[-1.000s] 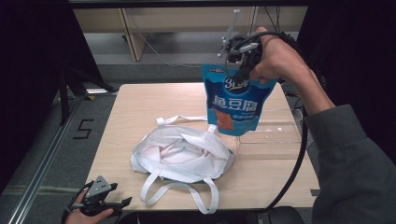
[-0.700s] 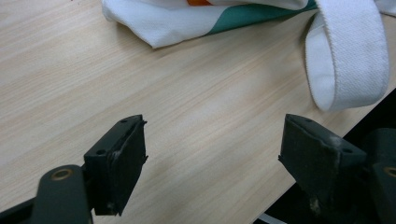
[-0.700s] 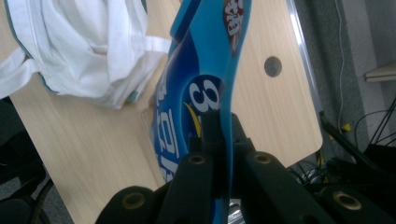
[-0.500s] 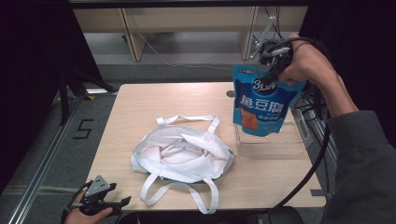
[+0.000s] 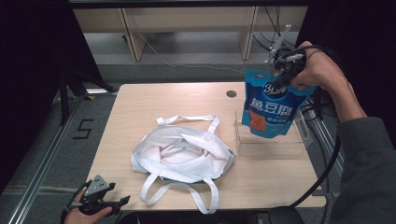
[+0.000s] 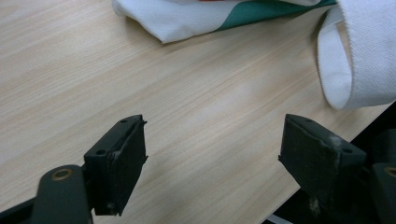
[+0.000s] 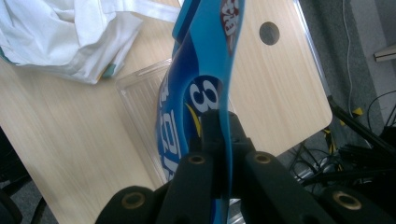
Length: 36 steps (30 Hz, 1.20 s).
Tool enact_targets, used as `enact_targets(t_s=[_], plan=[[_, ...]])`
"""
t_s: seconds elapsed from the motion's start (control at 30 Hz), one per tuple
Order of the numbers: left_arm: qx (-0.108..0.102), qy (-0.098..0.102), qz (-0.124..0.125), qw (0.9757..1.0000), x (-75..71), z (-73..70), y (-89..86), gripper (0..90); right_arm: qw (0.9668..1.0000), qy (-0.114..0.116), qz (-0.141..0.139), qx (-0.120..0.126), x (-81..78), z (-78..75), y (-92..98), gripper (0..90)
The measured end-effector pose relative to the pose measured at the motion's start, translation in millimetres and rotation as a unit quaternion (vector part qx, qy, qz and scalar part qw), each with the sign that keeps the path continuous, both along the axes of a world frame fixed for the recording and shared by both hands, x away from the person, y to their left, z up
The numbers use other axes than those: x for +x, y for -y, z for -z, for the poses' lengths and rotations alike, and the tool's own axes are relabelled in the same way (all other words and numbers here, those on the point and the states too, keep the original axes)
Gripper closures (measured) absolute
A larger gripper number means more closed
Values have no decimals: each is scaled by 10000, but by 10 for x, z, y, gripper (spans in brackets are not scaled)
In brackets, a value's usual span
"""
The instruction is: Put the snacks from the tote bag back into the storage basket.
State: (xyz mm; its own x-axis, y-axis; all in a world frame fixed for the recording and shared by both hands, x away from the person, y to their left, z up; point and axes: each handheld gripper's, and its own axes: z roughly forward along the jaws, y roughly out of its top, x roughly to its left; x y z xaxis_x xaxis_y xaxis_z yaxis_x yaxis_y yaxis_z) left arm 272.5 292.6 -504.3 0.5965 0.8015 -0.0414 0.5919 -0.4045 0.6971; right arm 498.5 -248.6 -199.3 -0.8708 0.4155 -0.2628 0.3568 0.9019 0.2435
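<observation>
The shiny blue snack pouch (image 5: pixel 272 106), clamped in the right claw (image 5: pixel 283 70), is being carried from above the white cloth bag (image 5: pixel 182 151) over to the clear plastic tray (image 5: pixel 270 143), ready for lowering; the left claw (image 6: pixel 212 154) is being held apart.

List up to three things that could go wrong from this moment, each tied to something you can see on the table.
1. The right gripper pinches only the top edge of the blue snack pouch; the hanging pouch could swing or slip free.
2. Its bottom hangs over the clear plastic tray, whose thin wall it might catch, tipping or pushing the tray.
3. The white cloth tote bag lies loose beside the tray, handles sprawled, so a stray sweep could snag it.
</observation>
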Motion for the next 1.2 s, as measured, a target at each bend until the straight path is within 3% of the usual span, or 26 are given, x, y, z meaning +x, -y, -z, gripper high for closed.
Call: enact_targets(t_s=[0.3,0.43,0.53,0.57,0.6,0.67,0.73,0.77,0.83,0.9,0.93,1.2], plan=[[-2,3,2,10000,4,2,2,218,9998,-141,-56,135,29,190,57,900],[-43,112,4,9999,5,19,5,218,9993,-246,-130,236,42,283,71,900],[-32,-5,-43,10000,5,24,22,218,9992,-278,-151,228,43,349,53,900],[-56,93,-12,9999,9,32,28,218,9991,-316,-175,234,53,373,50,900],[111,56,135,9998,16,15,3,218,9991,-319,-181,232,62,394,47,900],[-66,109,16,9999,7,31,27,218,9987,-397,-204,243,69,439,33,900],[75,28,97,9999,12,22,5,218,9985,-423,-237,257,78,482,28,900],[30,9,52,10000,12,26,11,218,9987,-389,-179,263,77,500,28,900],[10,81,90,9999,12,24,14,218,9975,-593,-296,257,97,539,28,900],[98,58,135,9998,16,19,3,218,9978,-502,-316,279,89,585,27,900],[-4,0,54,10000,12,28,15,218,9978,-523,-306,284,86,599,25,900],[59,42,119,9999,14,26,14,218,9962,-686,-413,348,73,678,85,900]])
